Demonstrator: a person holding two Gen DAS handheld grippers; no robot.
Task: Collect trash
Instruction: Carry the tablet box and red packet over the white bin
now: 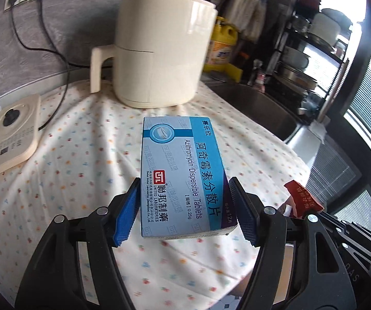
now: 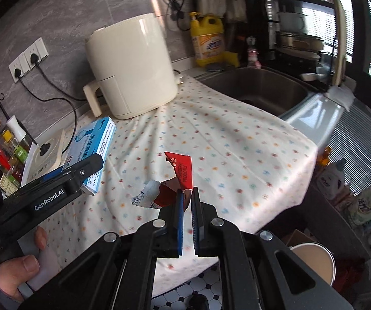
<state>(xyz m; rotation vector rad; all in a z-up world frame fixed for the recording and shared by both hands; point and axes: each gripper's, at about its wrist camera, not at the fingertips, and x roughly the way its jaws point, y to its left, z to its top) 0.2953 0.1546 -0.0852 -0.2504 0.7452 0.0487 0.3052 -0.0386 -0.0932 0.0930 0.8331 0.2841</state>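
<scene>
My left gripper is shut on a blue and white medicine box, held above the dotted cloth. The same box shows in the right wrist view, gripped at the left. My right gripper is shut on a torn red and white wrapper, held above the cloth. That wrapper also shows at the right edge of the left wrist view.
A cream air fryer stands at the back of the counter. A cream kettle base lies at the left. A steel sink is to the right, with a yellow detergent bottle. A round bin stands on the floor below.
</scene>
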